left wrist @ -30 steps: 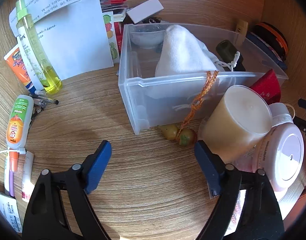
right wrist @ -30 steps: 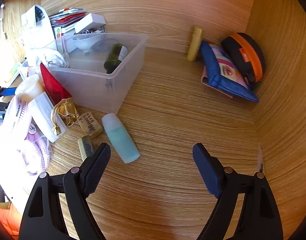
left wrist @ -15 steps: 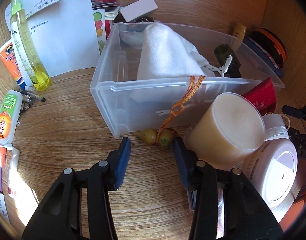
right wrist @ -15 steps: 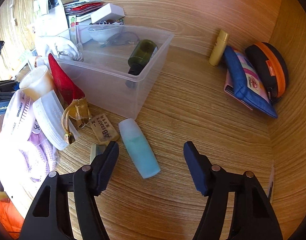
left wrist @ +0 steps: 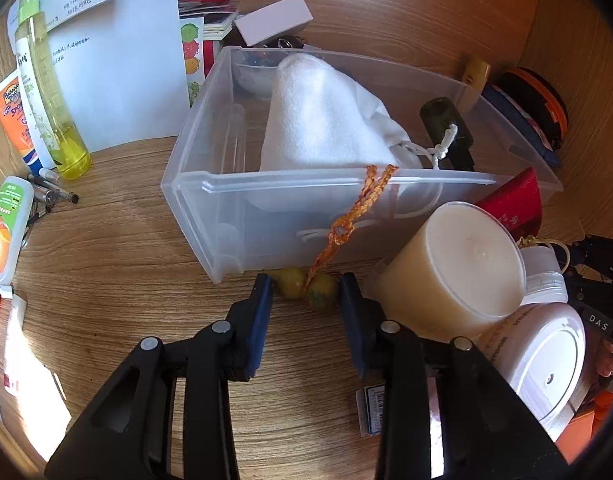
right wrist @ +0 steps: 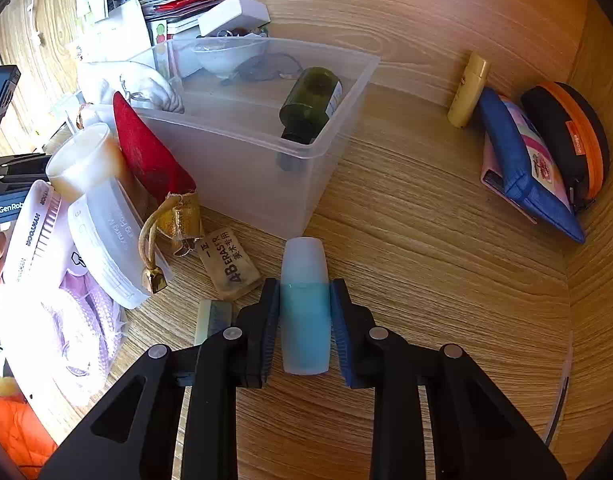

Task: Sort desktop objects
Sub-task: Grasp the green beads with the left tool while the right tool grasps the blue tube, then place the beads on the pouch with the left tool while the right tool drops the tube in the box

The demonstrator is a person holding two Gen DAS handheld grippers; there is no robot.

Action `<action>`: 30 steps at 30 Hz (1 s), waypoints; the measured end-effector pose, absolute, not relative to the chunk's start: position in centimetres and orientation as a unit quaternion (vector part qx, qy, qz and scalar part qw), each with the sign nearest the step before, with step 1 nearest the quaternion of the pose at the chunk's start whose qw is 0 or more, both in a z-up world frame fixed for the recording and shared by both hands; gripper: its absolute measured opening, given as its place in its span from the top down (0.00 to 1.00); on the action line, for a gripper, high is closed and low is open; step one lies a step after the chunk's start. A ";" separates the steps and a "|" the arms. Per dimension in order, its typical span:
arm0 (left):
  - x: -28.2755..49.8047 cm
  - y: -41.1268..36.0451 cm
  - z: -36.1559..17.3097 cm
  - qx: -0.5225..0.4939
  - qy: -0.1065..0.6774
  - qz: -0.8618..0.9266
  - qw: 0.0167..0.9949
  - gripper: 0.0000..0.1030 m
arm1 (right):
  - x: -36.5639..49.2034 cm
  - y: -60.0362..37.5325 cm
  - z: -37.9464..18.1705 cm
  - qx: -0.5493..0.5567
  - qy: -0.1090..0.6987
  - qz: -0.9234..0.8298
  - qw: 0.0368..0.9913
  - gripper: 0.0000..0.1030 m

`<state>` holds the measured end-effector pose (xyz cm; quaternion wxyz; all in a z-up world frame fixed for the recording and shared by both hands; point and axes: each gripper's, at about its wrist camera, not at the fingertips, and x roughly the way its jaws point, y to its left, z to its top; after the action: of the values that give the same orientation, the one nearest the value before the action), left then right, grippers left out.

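on the desktop (right wrist: 446, 240), just before the clear bin (right wrist: 242, 148), the blue bottle (right wrist: 305, 308) is being clamped mid-body by the closing right gripper (right wrist: 305, 300); smooth and light, it may slip. the gourd charm (left wrist: 306, 286), small and hard, is flanked by the closing left gripper (left wrist: 305, 296), contact unclear.

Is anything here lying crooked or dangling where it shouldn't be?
Yes. An orange braided cord hangs over the clear bin's front rim, its two small yellowish gourds resting on the desk outside. Inside the bin, a dark green bottle lies tipped on its side.
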<state>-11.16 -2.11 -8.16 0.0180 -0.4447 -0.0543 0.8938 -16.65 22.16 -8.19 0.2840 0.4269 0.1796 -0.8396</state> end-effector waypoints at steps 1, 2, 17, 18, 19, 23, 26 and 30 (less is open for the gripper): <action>-10.9 -2.2 -8.1 -0.443 -0.055 0.895 0.017 0.70 | -16.6 22.4 -8.2 0.426 0.177 -0.841 0.284 0.78; -10.7 -2.4 -8.1 -0.441 -0.054 0.896 0.016 0.70 | -16.6 22.6 -8.0 0.424 0.173 -0.843 0.282 0.78; -6.0 -2.9 -4.0 -0.396 -0.078 0.913 0.056 0.70 | -15.4 25.7 -3.2 0.377 0.111 -0.880 0.267 0.78; -5.7 -2.7 -3.5 -0.391 -0.076 0.915 0.062 0.70 | -15.3 25.6 -2.8 0.371 0.109 -0.882 0.268 0.78; -5.5 -2.5 -3.0 -0.387 -0.075 0.917 0.068 0.70 | -15.2 25.6 -2.4 0.367 0.108 -0.884 0.269 0.78; -7.0 -1.4 -0.9 -0.372 -0.070 0.921 0.095 0.70 | -15.1 24.9 -1.2 0.350 0.104 -0.889 0.276 0.78; -7.7 -0.8 -0.2 -0.364 -0.063 0.923 0.108 0.70 | -15.1 24.1 -0.8 0.343 0.100 -0.890 0.283 0.78; -9.1 0.2 0.3 -0.364 -0.057 0.922 0.121 0.70 | -15.3 23.1 -0.8 0.342 0.098 -0.887 0.294 0.78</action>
<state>-9.13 0.17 0.28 0.1212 -0.3640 -0.0574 0.9217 -15.32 23.06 -0.78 0.2936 0.3418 0.0979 -0.8874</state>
